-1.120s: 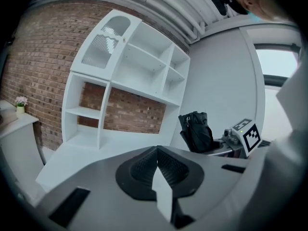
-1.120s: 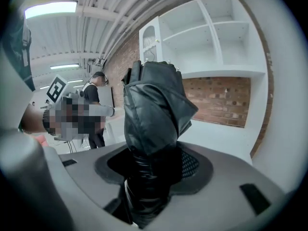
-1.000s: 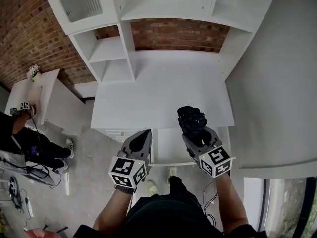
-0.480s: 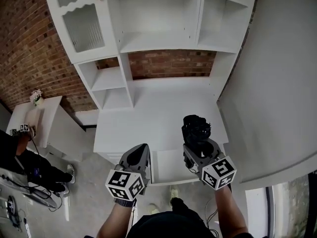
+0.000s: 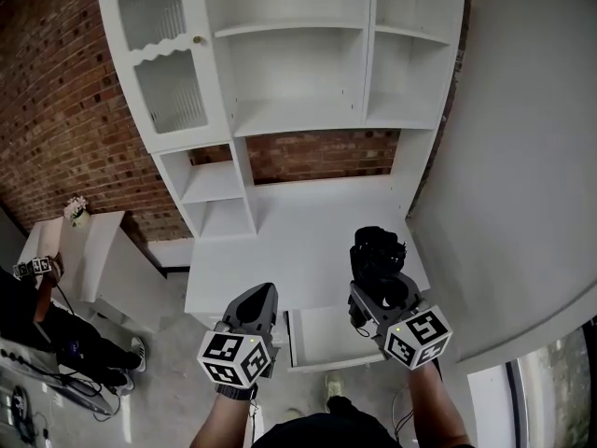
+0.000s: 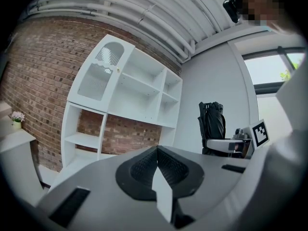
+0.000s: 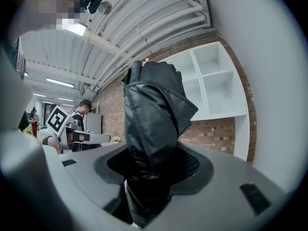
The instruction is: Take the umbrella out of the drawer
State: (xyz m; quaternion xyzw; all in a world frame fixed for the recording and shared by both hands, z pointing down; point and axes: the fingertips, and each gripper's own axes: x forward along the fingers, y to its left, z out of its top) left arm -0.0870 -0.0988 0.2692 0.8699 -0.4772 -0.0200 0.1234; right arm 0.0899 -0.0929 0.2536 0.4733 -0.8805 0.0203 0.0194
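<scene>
By the desk (image 5: 298, 241), right gripper (image 5: 378, 283) holds the umbrella (image 5: 377, 250); left gripper (image 5: 263, 292) has jaws together, empty. Only head view shows the drawer (image 5: 322, 339).

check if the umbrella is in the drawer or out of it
Out. The folded black umbrella is clamped in the right gripper, held clear of the open drawer, whose visible part is bare.

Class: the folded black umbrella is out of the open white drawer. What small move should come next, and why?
Probably move the folded black umbrella forward and lower it onto the white desk top: the right gripper grips it, already clear of the open white drawer, with the desk top just ahead.
</scene>
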